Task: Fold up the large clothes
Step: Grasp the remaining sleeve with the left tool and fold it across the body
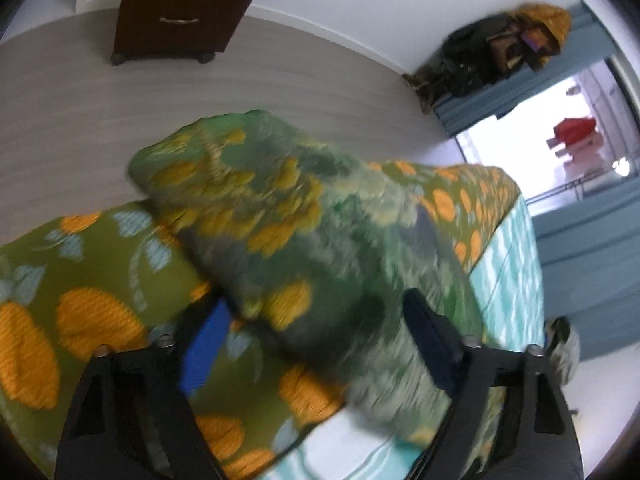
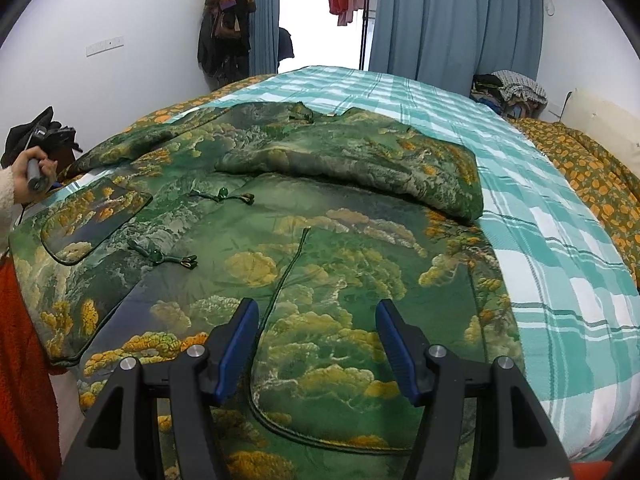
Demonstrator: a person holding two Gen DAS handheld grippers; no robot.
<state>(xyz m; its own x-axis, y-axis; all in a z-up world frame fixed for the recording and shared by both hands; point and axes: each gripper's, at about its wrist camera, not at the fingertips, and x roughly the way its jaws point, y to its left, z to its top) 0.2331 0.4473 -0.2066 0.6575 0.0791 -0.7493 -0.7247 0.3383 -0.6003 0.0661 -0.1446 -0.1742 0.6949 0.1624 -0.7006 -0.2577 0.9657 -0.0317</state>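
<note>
A green padded jacket (image 2: 320, 240) with yellow cloud patterns lies spread on the bed. Its right sleeve (image 2: 360, 160) is folded across the chest. In the blurred left wrist view the other sleeve (image 1: 300, 220) reaches out over the bed's edge, and my left gripper (image 1: 318, 300) has its fingers on either side of the sleeve. The jaws stand wide and most of the blue left pad (image 1: 204, 344) is bare. My right gripper (image 2: 316, 308) hovers open over the jacket's hem with nothing between its fingers. A hand (image 2: 28, 172) holds the left tool at the far left.
The bed carries a teal plaid sheet (image 2: 560, 240) over an orange-flowered green bedspread (image 1: 80, 280). A dark wooden cabinet (image 1: 180, 8) stands on the grey floor (image 1: 120, 100). Coats (image 2: 228, 20) hang by the blue curtains (image 2: 440, 20). Red fleece (image 2: 24, 340) borders the left edge.
</note>
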